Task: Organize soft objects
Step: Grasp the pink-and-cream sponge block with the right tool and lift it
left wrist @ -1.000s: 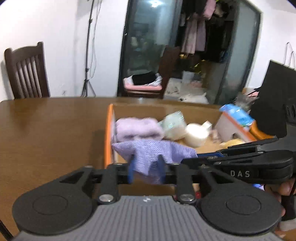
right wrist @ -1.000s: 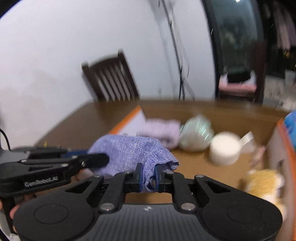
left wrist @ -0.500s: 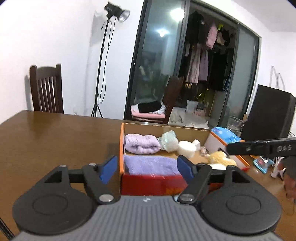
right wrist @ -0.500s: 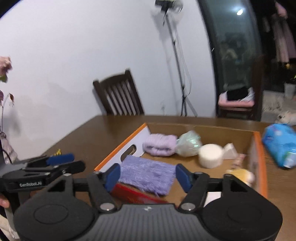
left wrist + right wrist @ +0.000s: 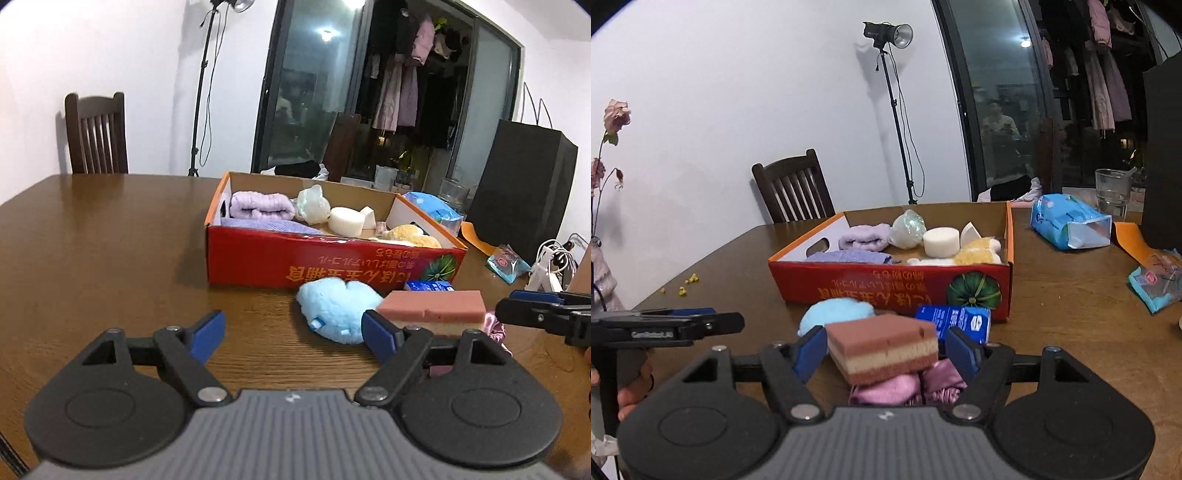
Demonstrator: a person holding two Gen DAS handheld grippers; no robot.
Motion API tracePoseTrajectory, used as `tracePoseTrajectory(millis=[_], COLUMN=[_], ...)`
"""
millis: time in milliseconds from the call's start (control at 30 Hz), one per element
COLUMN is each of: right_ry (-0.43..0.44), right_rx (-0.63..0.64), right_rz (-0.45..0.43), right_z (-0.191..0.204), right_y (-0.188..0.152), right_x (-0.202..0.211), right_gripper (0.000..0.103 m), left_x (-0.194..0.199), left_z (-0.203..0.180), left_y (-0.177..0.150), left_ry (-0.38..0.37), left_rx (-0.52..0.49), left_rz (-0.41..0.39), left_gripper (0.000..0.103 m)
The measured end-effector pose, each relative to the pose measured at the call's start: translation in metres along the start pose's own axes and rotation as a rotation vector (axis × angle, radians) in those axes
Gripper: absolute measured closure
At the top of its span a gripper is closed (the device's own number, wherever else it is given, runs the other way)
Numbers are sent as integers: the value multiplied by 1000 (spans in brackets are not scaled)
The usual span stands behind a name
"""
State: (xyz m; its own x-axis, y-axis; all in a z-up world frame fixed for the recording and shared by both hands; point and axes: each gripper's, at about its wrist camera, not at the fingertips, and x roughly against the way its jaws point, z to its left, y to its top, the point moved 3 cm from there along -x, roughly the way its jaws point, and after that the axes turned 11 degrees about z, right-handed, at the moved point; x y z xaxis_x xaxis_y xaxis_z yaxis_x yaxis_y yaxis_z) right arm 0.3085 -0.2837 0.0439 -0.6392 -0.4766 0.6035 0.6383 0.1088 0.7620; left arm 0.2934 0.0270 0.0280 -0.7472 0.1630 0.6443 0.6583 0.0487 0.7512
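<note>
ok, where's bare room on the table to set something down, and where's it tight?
Free: the wide table stretch left of the red box, out to the chair. Crowded: the strip in front of the box, holding the blue plush, sponge, pink cloth and small blue carton. Packets clutter the right side.

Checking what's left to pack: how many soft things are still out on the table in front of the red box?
3, maybe more hidden: fluffy light-blue plush against the red cardboard box; pink-and-cream layered sponge between the open right claw's fingers; crumpled pink satin fabric under the sponge.
</note>
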Motion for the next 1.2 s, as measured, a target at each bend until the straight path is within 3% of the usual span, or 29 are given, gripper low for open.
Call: tracePoseTrajectory(millis=[333,500,967,1200], right_ry=[-19,-8,-92,-53], right_rx=[5,18,62,23], right_rz=[3,-23,51,40], right_z=[10,13,10,-2], right_y=[-1,-1,7,12], right_x=[-12,-23,-64,-70], right_gripper=[26,17,14,12], left_x=[-17,-41,-49,-51], left_z=[-6,-10,-8,-9], left_y=[3,6,2,-2], left_ry=[-76,-53,-109,-93], left_rx=[2,1,37,44], left_rz=[2,56,51,75], left_gripper=[17,17,17,17])
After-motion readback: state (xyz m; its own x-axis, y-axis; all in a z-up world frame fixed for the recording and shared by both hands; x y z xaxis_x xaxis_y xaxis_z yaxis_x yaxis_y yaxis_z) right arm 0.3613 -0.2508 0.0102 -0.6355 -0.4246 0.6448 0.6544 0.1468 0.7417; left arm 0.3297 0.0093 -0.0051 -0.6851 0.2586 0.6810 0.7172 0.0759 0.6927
